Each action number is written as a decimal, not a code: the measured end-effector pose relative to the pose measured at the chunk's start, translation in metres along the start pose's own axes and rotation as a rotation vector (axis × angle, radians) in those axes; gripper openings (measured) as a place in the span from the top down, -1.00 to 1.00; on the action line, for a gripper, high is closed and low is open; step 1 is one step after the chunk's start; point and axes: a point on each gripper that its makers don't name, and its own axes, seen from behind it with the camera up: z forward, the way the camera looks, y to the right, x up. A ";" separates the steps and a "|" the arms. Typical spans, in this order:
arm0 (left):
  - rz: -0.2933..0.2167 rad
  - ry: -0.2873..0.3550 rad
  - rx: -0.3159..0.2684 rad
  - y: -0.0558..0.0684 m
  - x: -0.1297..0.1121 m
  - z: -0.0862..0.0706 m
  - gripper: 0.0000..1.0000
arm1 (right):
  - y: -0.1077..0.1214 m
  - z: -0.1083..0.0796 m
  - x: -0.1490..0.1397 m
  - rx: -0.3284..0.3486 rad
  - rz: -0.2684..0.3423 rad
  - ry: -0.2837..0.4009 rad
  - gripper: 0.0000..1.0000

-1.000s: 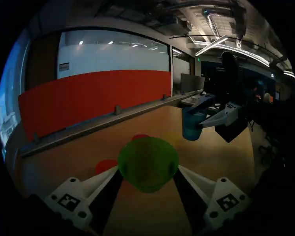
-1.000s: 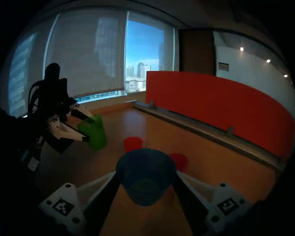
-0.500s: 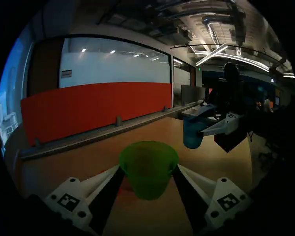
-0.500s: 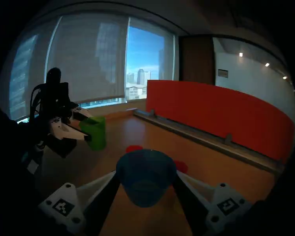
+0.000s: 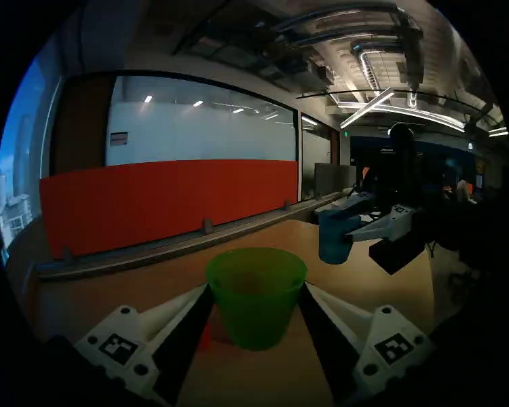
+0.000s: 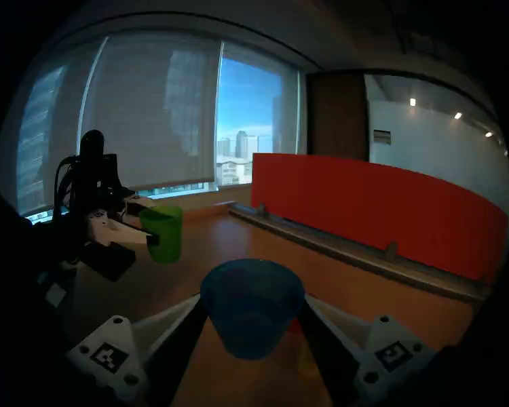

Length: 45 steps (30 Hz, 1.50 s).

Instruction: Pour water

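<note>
In the left gripper view my left gripper (image 5: pixel 256 305) is shut on a green plastic cup (image 5: pixel 256 295), held upright above the wooden table (image 5: pixel 363 271). Farther off to the right in that view, the right gripper (image 5: pixel 363 227) holds a blue cup (image 5: pixel 333 235). In the right gripper view my right gripper (image 6: pixel 252 315) is shut on that blue cup (image 6: pixel 252 313), also upright. The left gripper (image 6: pixel 129 230) with the green cup (image 6: pixel 163 233) appears at the left, apart from the blue cup. A bit of a red cup (image 6: pixel 294 325) peeks out behind the blue one.
A red divider panel (image 5: pixel 166 197) on a grey rail (image 5: pixel 186 234) runs along the table's far edge. Windows with blinds (image 6: pixel 153 122) stand behind the left gripper. A red shape (image 5: pixel 210 329) lies on the table under the green cup.
Both grippers have risen and levelled out with their cups; the red cups on the table have dropped out of sight behind the held cups. The two cups stay apart.
</note>
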 end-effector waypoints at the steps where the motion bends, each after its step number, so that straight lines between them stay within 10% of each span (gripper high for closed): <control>1: 0.003 0.000 0.000 0.000 0.000 0.000 -0.69 | -0.001 0.000 0.002 0.001 -0.001 0.009 -0.79; 45: 0.039 0.022 -0.022 0.013 0.002 0.006 -0.67 | -0.011 0.001 0.043 0.011 -0.117 0.140 -0.80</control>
